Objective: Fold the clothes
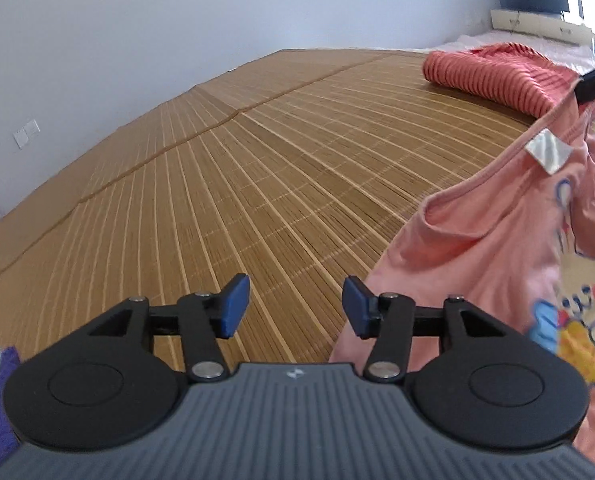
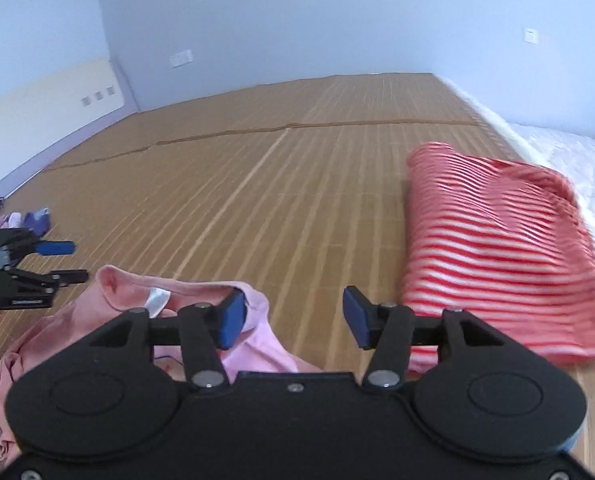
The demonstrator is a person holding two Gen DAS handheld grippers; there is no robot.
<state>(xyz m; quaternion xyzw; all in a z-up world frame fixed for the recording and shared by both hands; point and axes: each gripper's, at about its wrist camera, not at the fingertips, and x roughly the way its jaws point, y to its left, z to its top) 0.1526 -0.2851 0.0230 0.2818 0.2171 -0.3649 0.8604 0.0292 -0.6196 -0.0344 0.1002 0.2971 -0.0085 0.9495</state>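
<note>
A pink shirt [image 1: 477, 248] with a cartoon print and a white neck tag lies bunched on the bamboo mat [image 1: 257, 168], to the right of my left gripper [image 1: 297, 306]. That gripper is open, with only mat between its blue pads. In the right wrist view my right gripper [image 2: 293, 316] is open too. The pink shirt [image 2: 129, 300] lies at its left finger, with the collar running up against that pad. A folded red-and-white striped garment [image 2: 497, 248] rests just right of it. My left gripper [image 2: 71, 262] shows at the left edge, clear of the shirt.
The striped garment [image 1: 497, 72] sits near the mat's far right edge. Purple clothes [image 2: 37, 220] are heaped at the left, beside white bedding [image 2: 577, 160] past the mat's right border. Walls enclose the far side.
</note>
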